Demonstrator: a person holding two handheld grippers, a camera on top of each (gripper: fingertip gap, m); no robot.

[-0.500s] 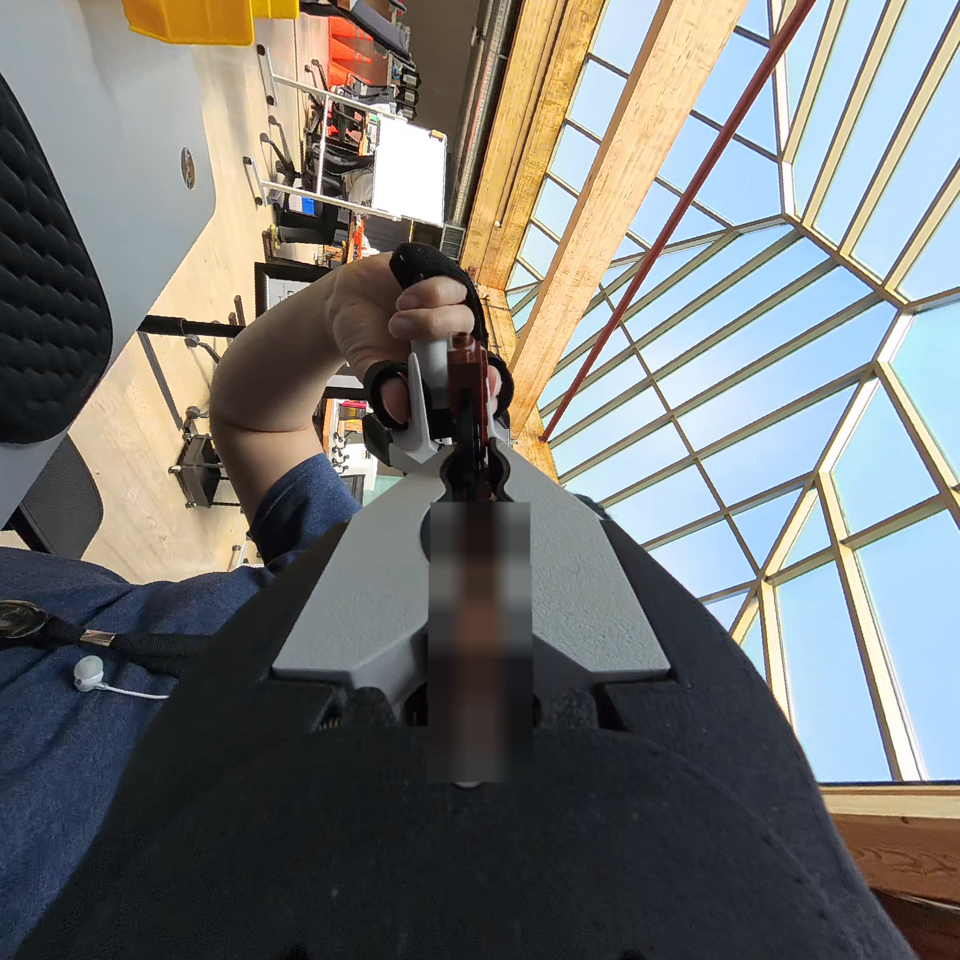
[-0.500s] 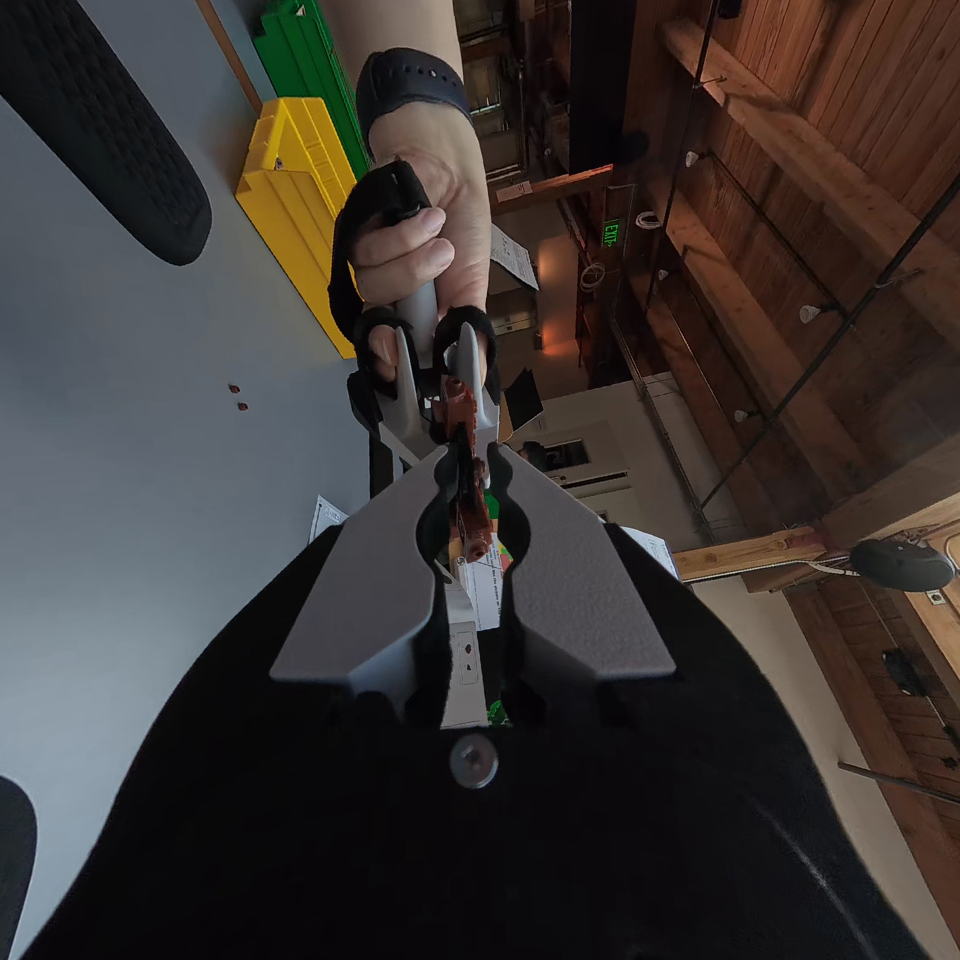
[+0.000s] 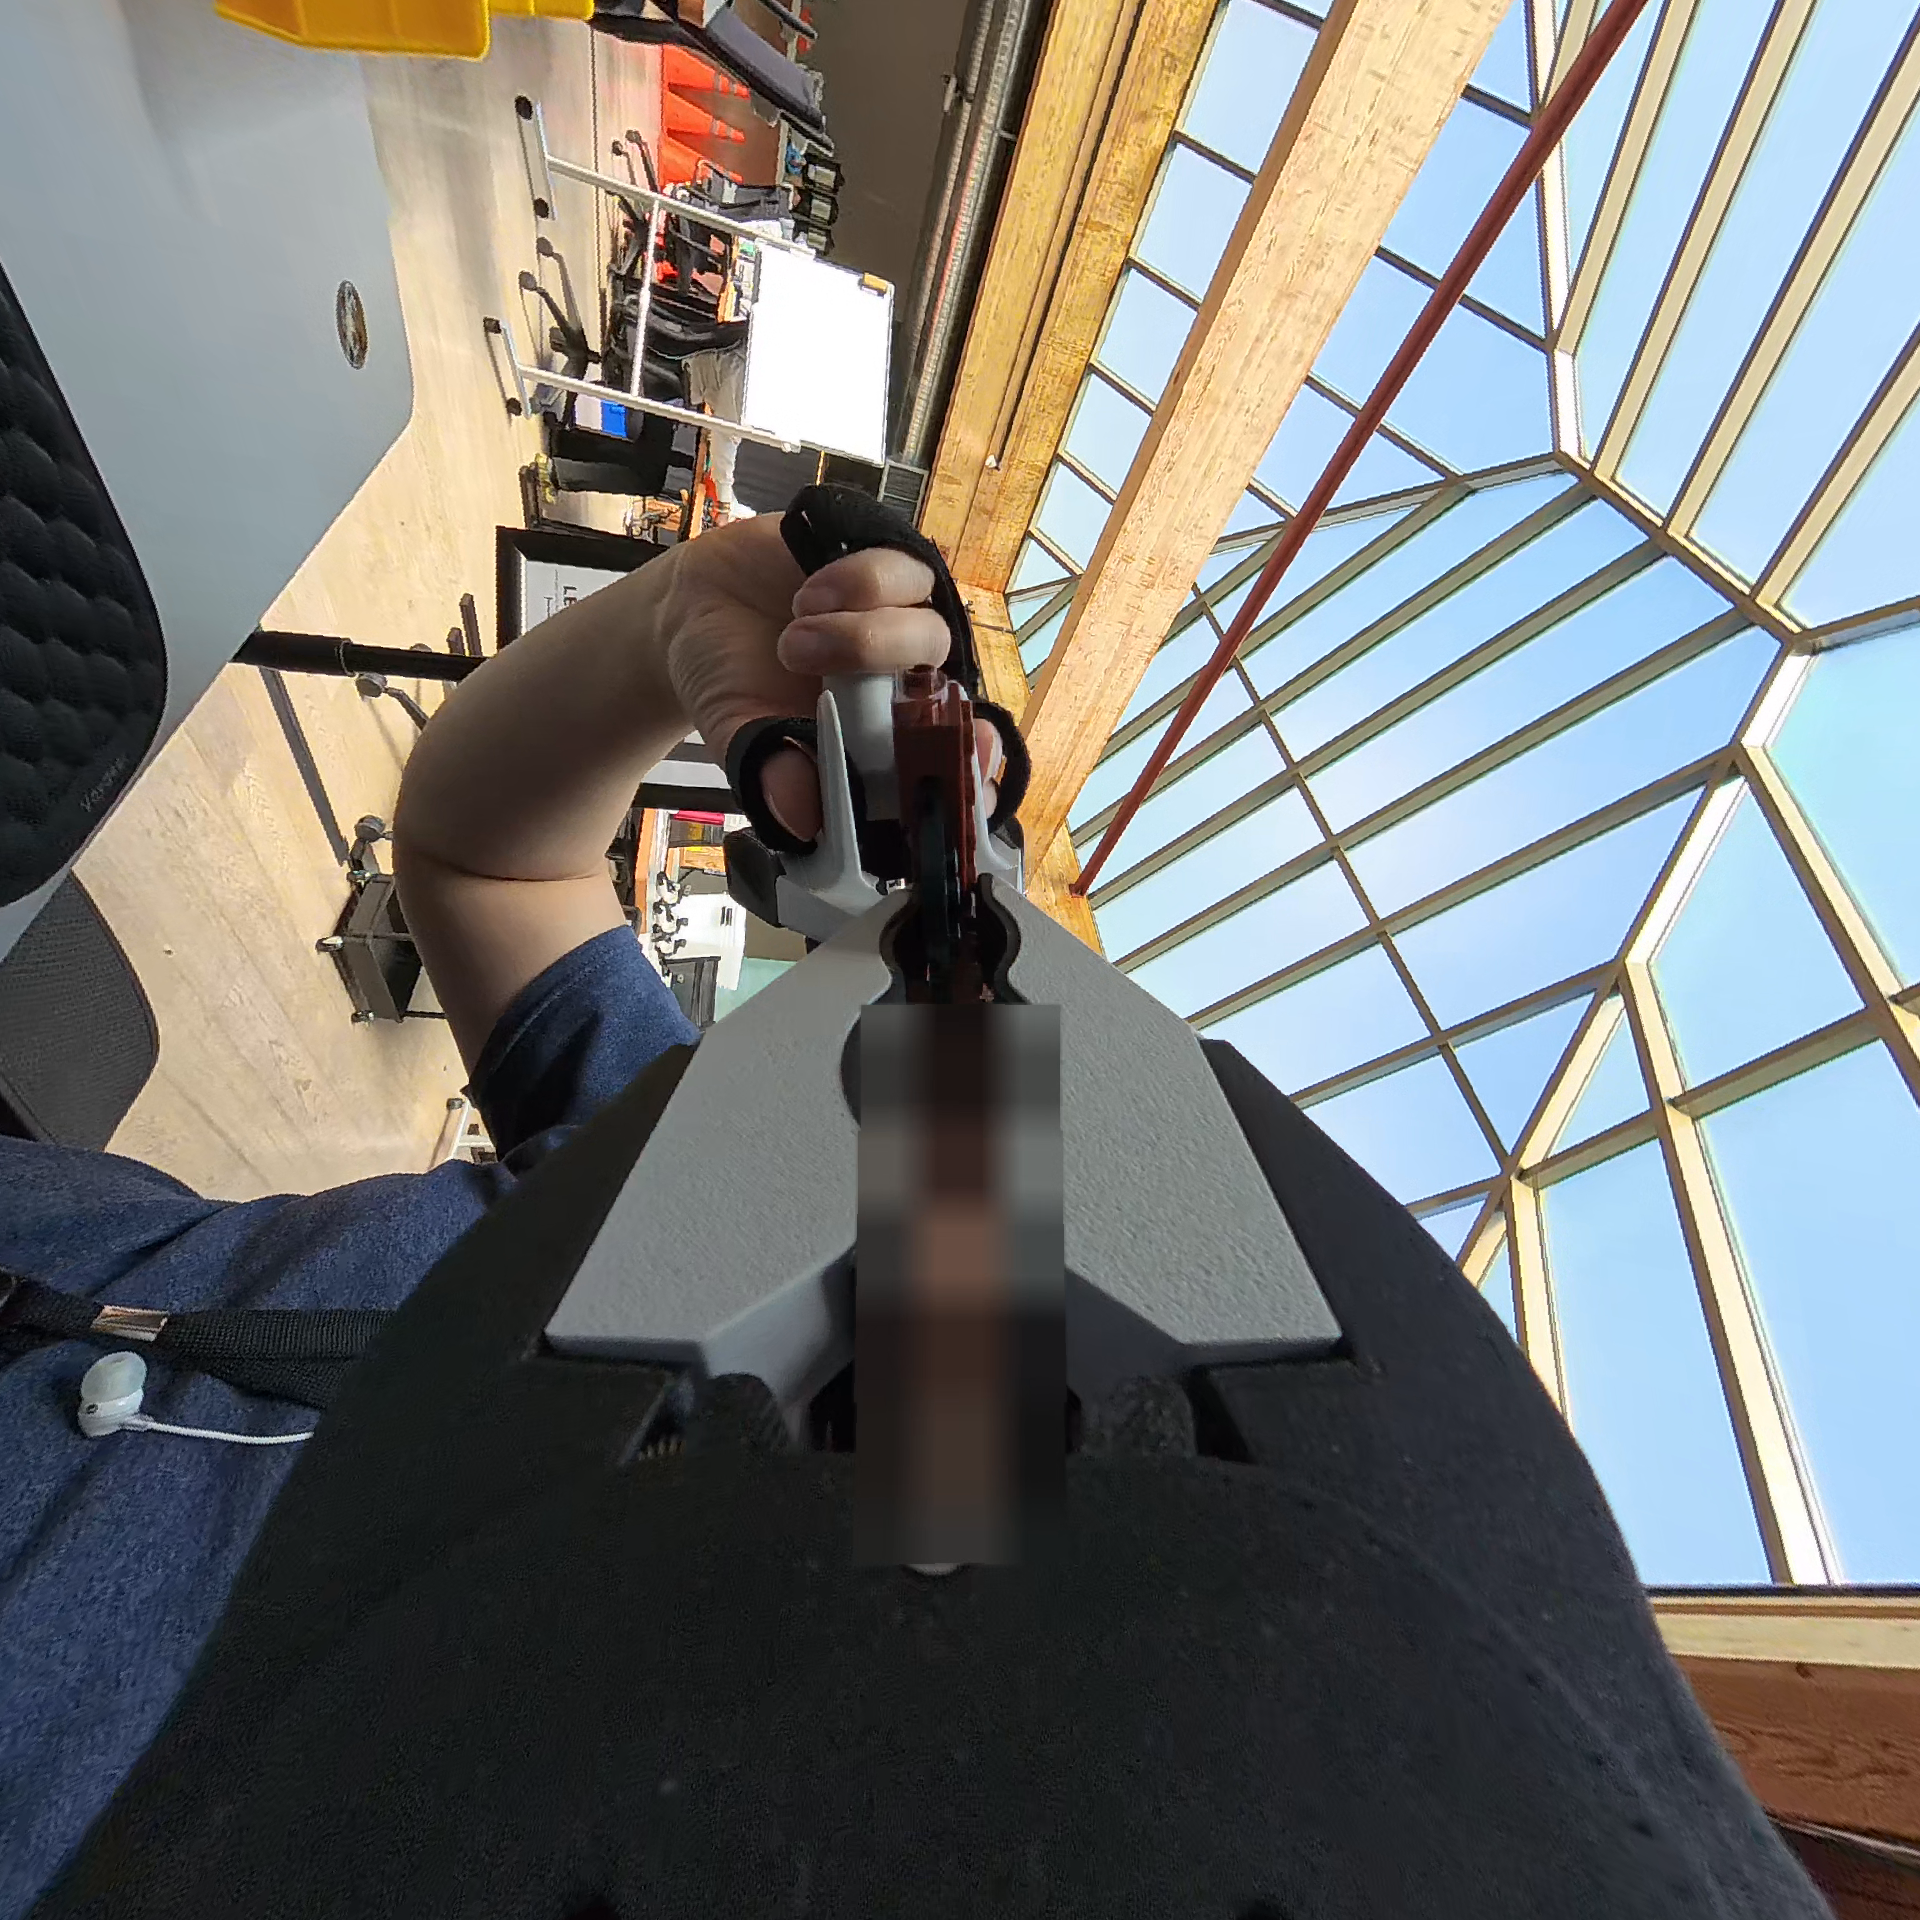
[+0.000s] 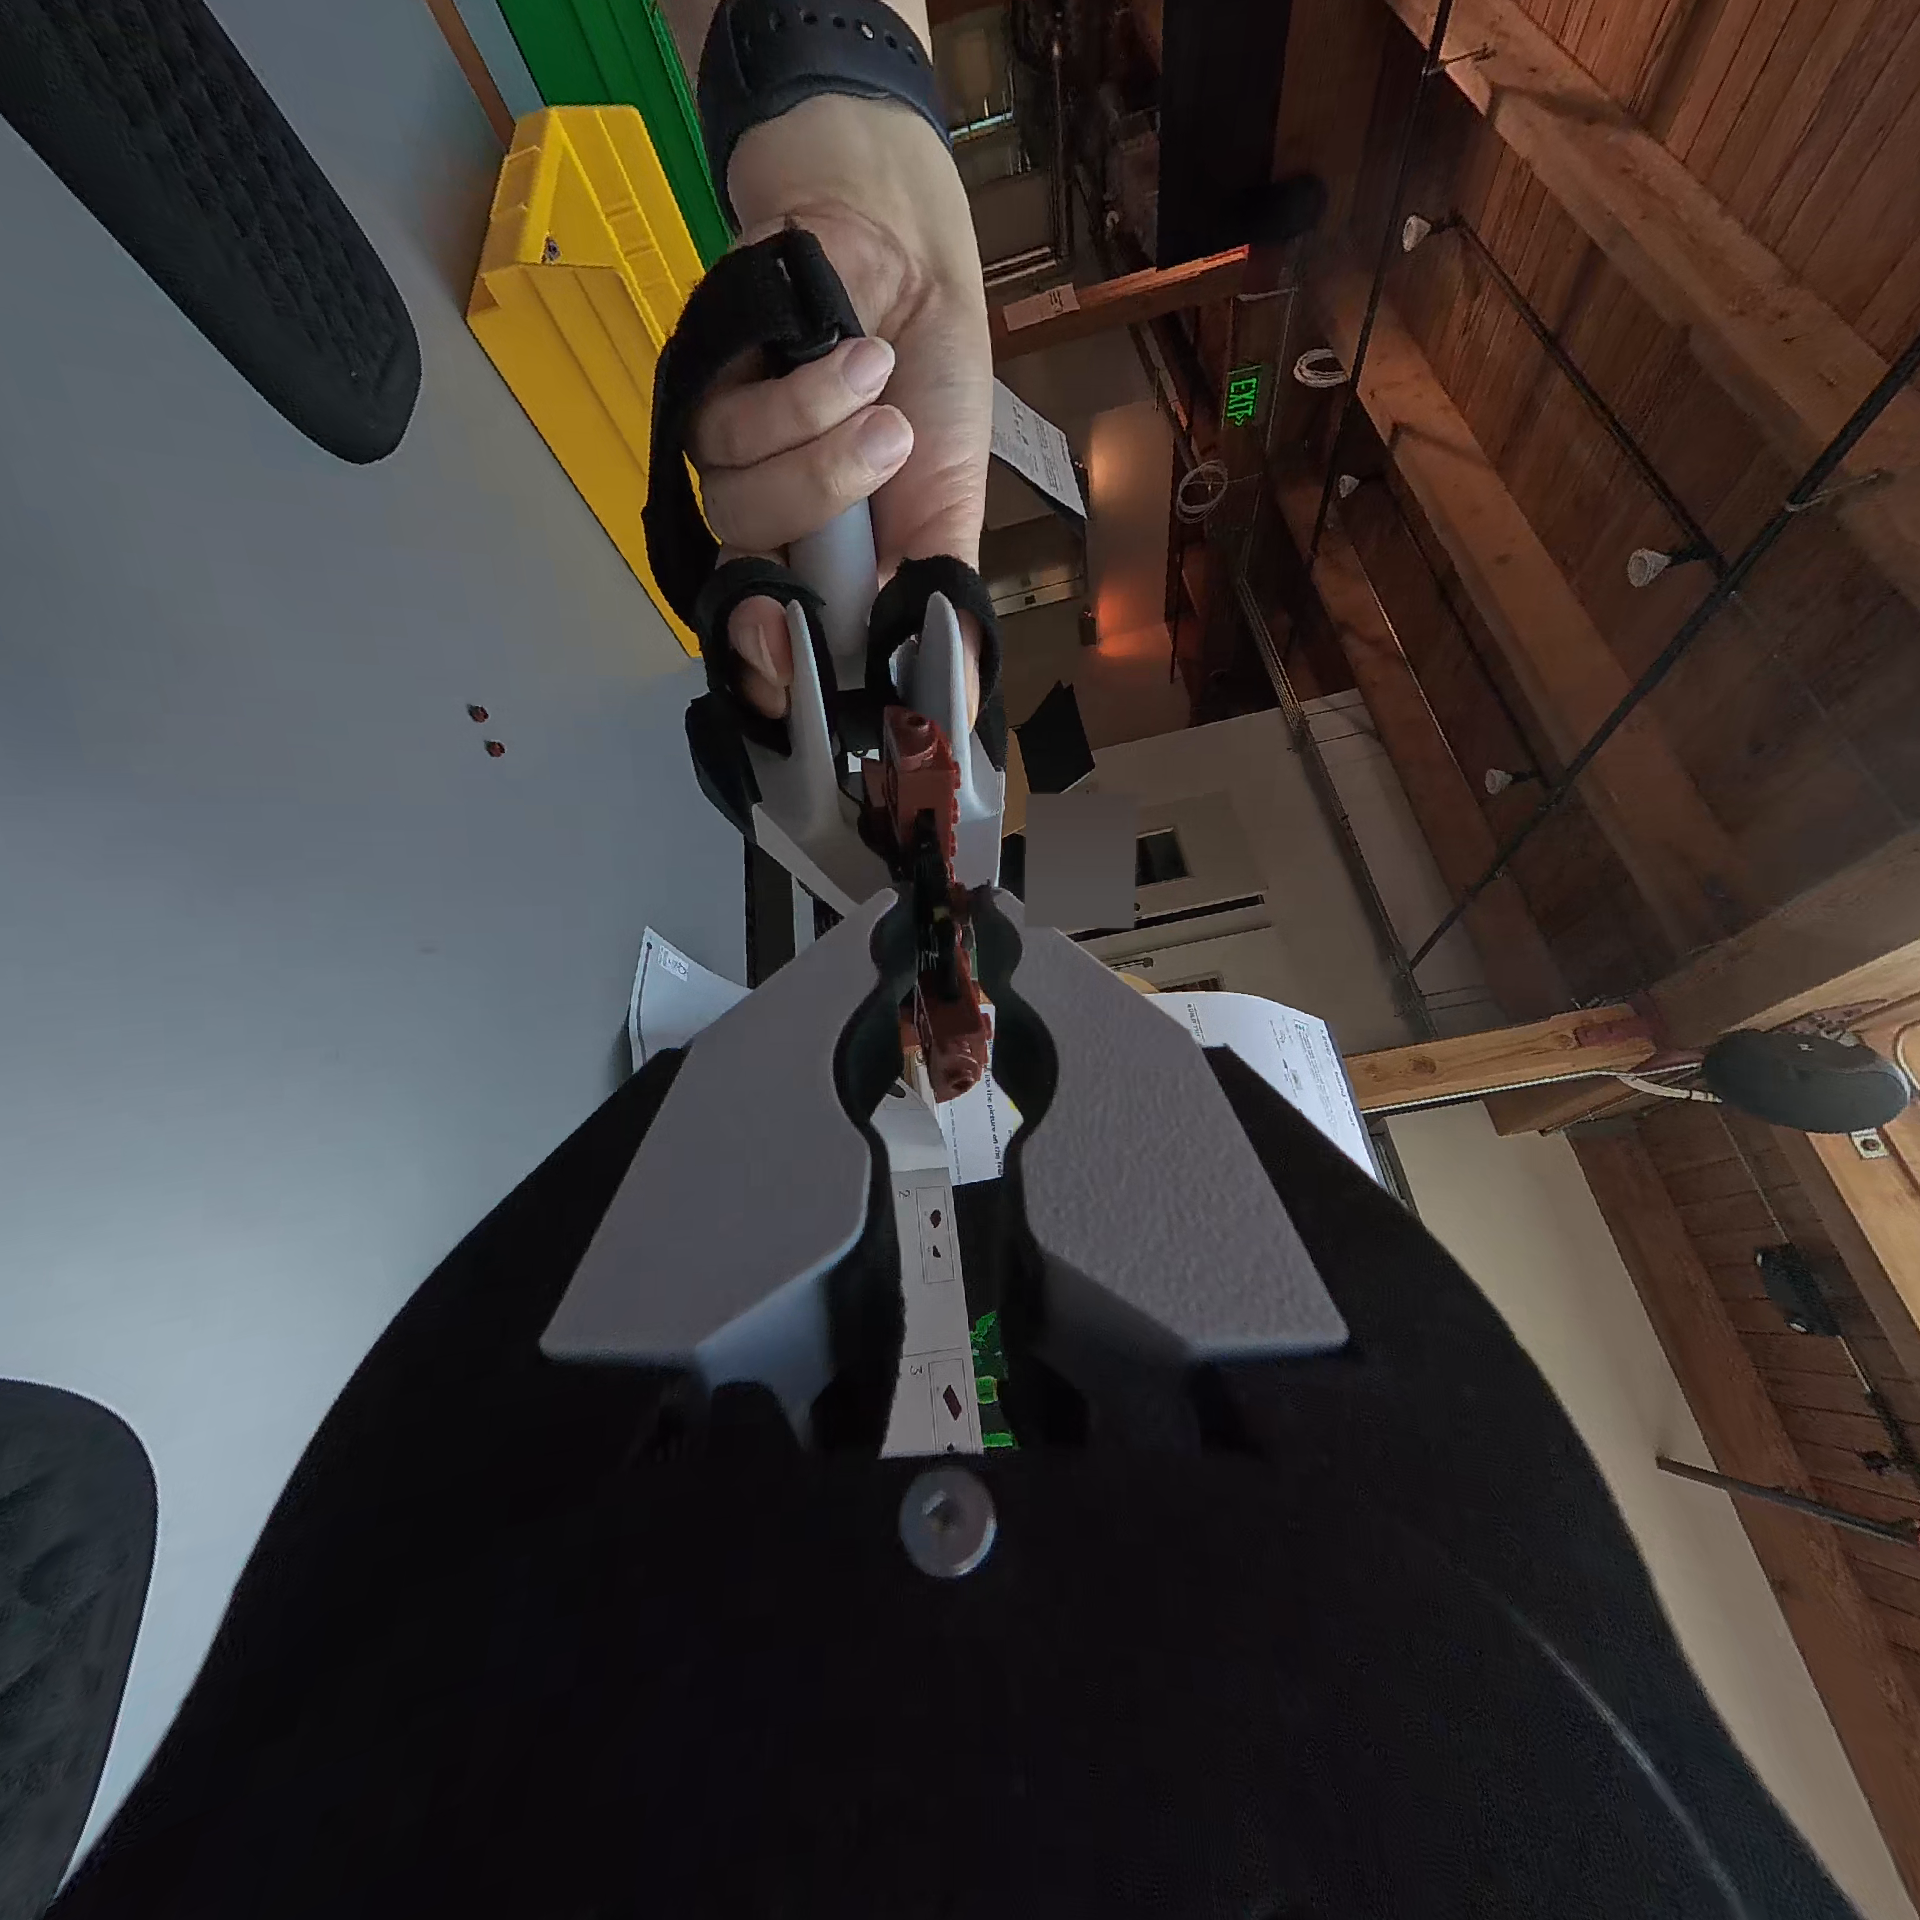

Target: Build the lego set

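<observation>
In the left wrist view, the left gripper [image 3: 943, 914] sits in the middle of the frame with its two gray fingers [image 3: 748, 1122] squeezed in tight on the lego piece [image 3: 933, 769]. The lego piece is small, dark red-brown with a black part, and it sticks up past the finger tips. Right behind it, a little above the middle, is the right gripper [image 3: 914, 831], facing this one and holding the same lego piece from the far side. A hand [image 3: 769, 644] with black straps holds that gripper. At the lower left is a blue sleeve [image 3: 208, 1351], and the gray bench [image 3: 208, 260] fills the upper left. In the right wrist view, the right gripper [image 4: 940, 914] is in the middle, clamped on the lego piece [image 4: 940, 987], which looks red-brown with bumps and has a thin black part. Some of it hangs into the gap between the fingers and some pokes out past the tips. The left gripper [image 4: 914, 790] pinches the far end, just above the middle. A yellow bin [image 4: 582, 343] lies on the bench [image 4: 260, 831] at the upper left, and two tiny red bits [image 4: 485, 730] lie at the middle left.
</observation>
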